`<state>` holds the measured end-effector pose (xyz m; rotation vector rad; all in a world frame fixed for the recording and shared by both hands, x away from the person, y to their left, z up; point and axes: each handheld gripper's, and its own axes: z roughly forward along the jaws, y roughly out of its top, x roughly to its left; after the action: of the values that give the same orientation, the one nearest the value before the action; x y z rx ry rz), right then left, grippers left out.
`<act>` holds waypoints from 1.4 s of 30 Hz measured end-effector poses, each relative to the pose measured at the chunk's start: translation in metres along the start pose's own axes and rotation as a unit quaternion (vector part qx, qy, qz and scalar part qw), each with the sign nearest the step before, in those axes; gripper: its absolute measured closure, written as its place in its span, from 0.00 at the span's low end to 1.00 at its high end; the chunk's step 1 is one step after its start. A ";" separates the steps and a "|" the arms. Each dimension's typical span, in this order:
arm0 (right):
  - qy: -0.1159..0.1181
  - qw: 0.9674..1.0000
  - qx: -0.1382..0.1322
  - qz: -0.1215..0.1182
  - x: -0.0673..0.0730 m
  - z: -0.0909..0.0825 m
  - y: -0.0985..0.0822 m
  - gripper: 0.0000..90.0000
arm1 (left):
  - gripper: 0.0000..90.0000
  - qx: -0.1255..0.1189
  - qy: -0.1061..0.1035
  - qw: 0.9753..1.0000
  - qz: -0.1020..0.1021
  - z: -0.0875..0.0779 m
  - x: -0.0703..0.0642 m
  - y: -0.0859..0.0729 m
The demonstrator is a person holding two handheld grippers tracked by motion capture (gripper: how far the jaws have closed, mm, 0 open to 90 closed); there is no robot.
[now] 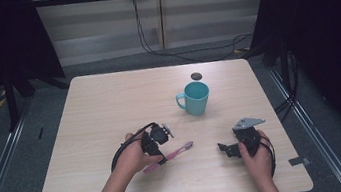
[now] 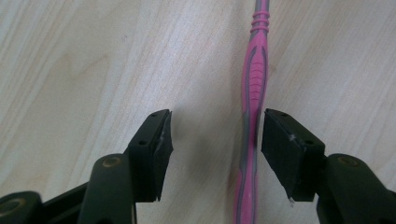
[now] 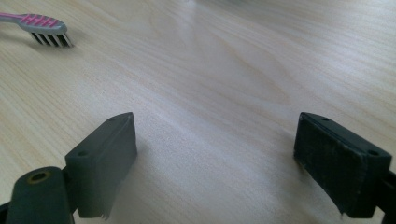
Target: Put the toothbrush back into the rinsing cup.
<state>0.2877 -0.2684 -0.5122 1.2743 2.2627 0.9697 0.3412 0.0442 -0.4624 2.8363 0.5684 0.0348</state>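
Observation:
A pink and grey toothbrush lies flat on the wooden table, near the front middle. My left gripper points down over its handle. In the left gripper view the handle runs between the jaws of the left gripper, right beside the right pad; the left pad stands well apart from it. My right gripper rests low at the front right, and its jaws stand wide with bare table between them. The bristled head shows at the far left of the right gripper view.
A teal mug stands upright behind the grippers, right of centre. A small dark round object lies beyond it near the far edge. Cables trail from both grippers toward the front edge.

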 end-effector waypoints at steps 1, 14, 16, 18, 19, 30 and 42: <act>0.000 1.000 0.000 0.000 0.000 0.000 0.000 0.14 | 0.48 -0.001 -0.001 1.000 -0.003 0.001 0.000 0.000; 0.001 1.000 -0.001 -0.001 0.000 0.000 0.000 0.14 | 0.62 0.024 -0.012 1.000 0.002 0.006 -0.001 0.004; 0.001 1.000 -0.001 -0.001 0.000 0.000 0.000 0.14 | 0.67 0.029 -0.013 0.999 0.003 0.006 -0.002 0.005; 0.001 1.000 -0.001 -0.002 0.000 0.000 0.000 0.14 | 0.70 0.032 -0.014 0.999 0.004 0.006 -0.003 0.007; 0.001 1.000 -0.001 -0.001 0.000 0.000 0.000 0.14 | 0.72 0.035 -0.013 0.999 0.001 0.006 -0.004 0.008; 0.001 1.000 -0.001 -0.002 0.000 0.000 0.000 0.14 | 0.92 0.061 -0.012 0.998 0.007 0.008 -0.009 0.018; 0.002 1.000 -0.001 -0.002 0.000 0.000 0.000 0.14 | 0.93 0.025 -0.032 0.999 -0.011 0.006 -0.003 0.009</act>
<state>0.2877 -0.2682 -0.5123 1.2676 2.2653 0.9729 0.3425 0.0337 -0.4662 2.8671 0.5930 -0.0752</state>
